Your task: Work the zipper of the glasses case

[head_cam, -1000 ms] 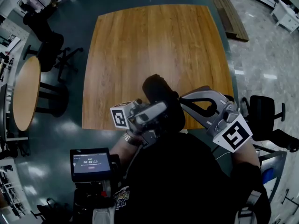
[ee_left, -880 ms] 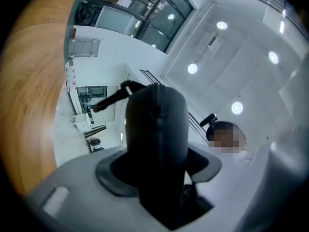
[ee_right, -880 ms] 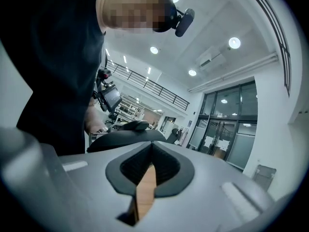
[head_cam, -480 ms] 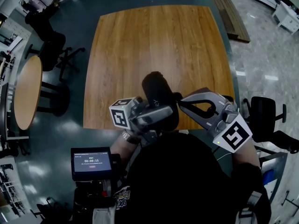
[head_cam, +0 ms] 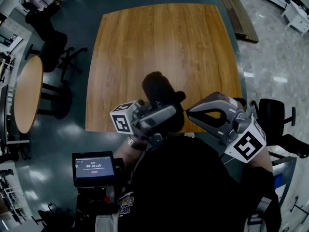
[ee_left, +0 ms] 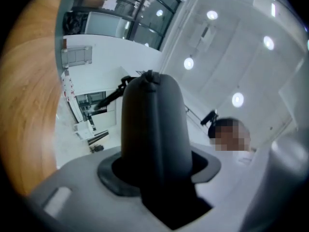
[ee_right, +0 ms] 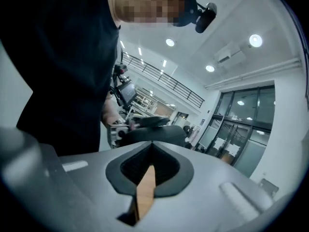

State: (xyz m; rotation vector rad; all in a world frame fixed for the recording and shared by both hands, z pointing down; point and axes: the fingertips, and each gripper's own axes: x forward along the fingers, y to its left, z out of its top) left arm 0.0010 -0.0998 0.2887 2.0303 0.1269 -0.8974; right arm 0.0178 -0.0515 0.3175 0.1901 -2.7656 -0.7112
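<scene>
Item: glasses case (head_cam: 161, 96), black, rounded hard-shell type. It is held off the table (head_cam: 145, 42), at the centre of the head view over the table's near edge. It fills the middle of the left gripper view, standing end-up between the jaws.

Handling (judged): light, with a stiff shell that gives slightly. Smooth and rather slippery, not fragile. Best gripped across the body, clear of the zipper (ee_left: 155, 124) running down its face. The pull will be small and call for a fine tip pinch. A small tab (ee_left: 149, 75) at the top end may be that pull, but it is too blurred to be sure.

Tool, left gripper (head_cam: 161, 112): clamped on the lower body of the case, jaws just tightened a little.

Tool, right gripper (head_cam: 189, 111): pinched together on nothing, tips just right of the case; table wood shows through the slit
</scene>
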